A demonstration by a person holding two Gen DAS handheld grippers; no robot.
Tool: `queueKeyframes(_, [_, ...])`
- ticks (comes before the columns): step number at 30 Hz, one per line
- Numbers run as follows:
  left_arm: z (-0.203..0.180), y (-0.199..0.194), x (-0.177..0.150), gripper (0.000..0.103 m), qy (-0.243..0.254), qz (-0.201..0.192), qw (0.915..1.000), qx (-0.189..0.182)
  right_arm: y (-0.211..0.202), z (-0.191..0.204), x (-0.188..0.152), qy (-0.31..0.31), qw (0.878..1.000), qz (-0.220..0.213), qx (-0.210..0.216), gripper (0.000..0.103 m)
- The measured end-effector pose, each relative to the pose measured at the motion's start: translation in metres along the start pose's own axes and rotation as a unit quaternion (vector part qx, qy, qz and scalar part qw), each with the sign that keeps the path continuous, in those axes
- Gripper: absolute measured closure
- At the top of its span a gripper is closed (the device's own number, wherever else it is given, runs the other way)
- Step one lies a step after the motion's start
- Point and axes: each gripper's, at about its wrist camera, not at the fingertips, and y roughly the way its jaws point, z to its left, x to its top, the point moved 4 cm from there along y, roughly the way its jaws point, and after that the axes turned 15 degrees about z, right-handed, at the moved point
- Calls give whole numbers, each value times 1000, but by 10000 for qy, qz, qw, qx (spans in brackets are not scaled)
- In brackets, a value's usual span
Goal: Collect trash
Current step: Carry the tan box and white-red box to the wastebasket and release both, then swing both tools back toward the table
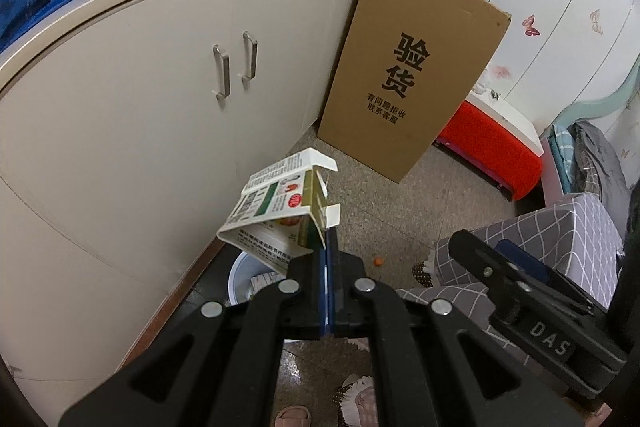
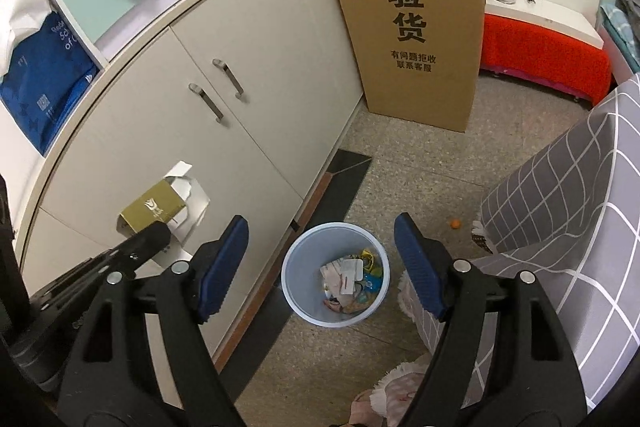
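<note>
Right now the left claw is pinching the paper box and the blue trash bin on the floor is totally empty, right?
Not quite. The left claw is pinching the paper box, but the blue trash bin on the floor is not empty: the right wrist view shows wrappers and scraps of paper already lying in it.

left gripper (image 1: 329,247) clamps carton (image 1: 280,211) | bin (image 1: 240,277) below, apparently
</note>
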Motion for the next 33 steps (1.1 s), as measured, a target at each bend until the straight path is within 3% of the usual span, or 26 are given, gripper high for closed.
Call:
queueKeyframes(10, [1,16,11,100,-89,85,9999,31,-6,-6,1,158,9996,-248,-40,29])
queueKeyframes(11, [1,19,11,91,-105,122,9999,41,-6,-6,1,173,9995,-253,-41,29])
queueKeyframes(12, [2,25,13,56,-138,265,9995,114,-6,-7,1,188,9995,-258,-50,29])
queueKeyframes(13, [4,29,13,35,-185,358,9990,194,-6,-7,1,191,9995,-254,-54,29])
queueKeyframes(14, [6,32,12,23,-256,409,9985,263,-6,-8,1,196,9995,-247,-57,29])
queueKeyframes(24, [19,26,3,23,-526,276,9979,260,-3,-5,0,121,9997,-174,-88,29])
queueKeyframes(33, [6,-18,-1,23,-567,-79,9982,200,-28,-7,-3,163,9995,-272,70,29])
